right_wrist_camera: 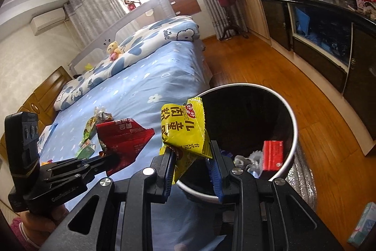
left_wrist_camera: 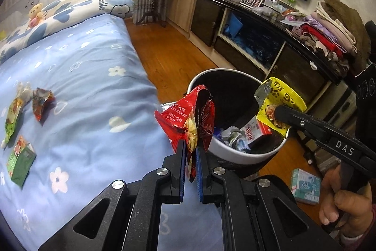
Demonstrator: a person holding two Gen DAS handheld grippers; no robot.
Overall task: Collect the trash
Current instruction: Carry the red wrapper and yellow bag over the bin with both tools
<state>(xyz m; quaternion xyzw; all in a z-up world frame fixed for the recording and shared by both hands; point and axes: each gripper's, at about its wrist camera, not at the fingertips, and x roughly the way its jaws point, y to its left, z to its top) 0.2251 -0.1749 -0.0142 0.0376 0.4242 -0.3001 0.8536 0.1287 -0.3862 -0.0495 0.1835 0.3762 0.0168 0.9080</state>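
**Left wrist view: two wrappers held at the bin**

A red wrapper (left_wrist_camera: 188, 119) is pinched between the closed jaws of the left gripper (left_wrist_camera: 190, 152), at the near rim of the bin (left_wrist_camera: 246, 152) beside the bed (left_wrist_camera: 94, 67). A yellow wrapper (right_wrist_camera: 185, 131) is clamped in the partly closed right gripper (right_wrist_camera: 191, 157), over the bin's rim. Crumpled paper and a red carton (right_wrist_camera: 272, 154) are seen inside the bin. More wrappers (left_wrist_camera: 42, 102) and a green carton (left_wrist_camera: 20, 161) are left on the bed.
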